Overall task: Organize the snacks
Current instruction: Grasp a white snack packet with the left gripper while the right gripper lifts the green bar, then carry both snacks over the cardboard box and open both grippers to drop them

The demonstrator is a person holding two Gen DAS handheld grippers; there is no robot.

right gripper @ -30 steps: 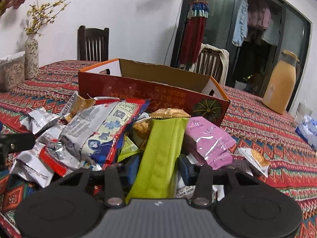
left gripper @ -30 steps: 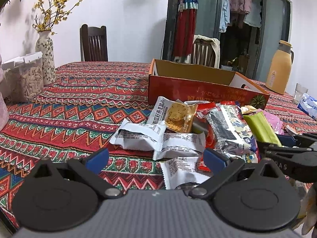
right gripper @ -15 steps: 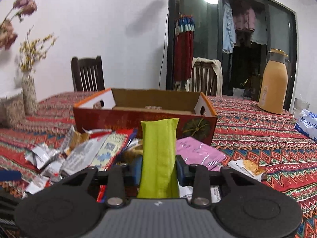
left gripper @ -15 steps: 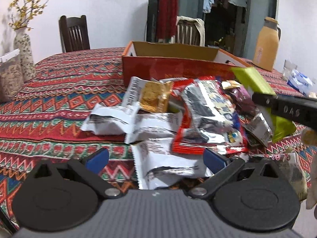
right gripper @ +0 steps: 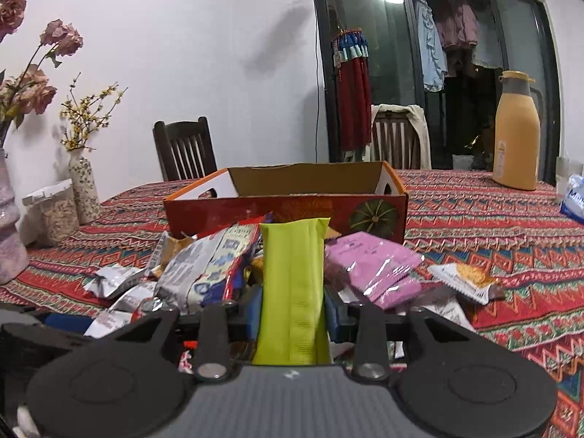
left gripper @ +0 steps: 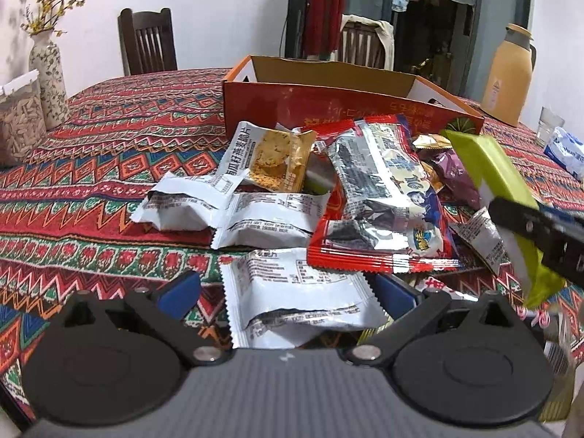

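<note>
The right gripper (right gripper: 292, 308) is clamped narrow on a lime-green snack packet (right gripper: 294, 284), its blue pads pressing both long sides. The packet stands nearly upright at the centre of the right wrist view, its top edge overlapping the front wall of the orange cardboard box (right gripper: 284, 211) behind it. In the left wrist view the same packet (left gripper: 492, 189) slants across the right edge, lifted clear of the snack pile (left gripper: 379, 189), with a black finger of the right gripper crossing it.

The left gripper (left gripper: 288, 292) stands wide apart, its blue fingertips (left gripper: 180, 288) low in the frame on either side of a white wrapper (left gripper: 295, 299) lying on the patterned tablecloth (left gripper: 109, 146). Whether the pads touch that wrapper I cannot tell; they do not squeeze it.
</note>
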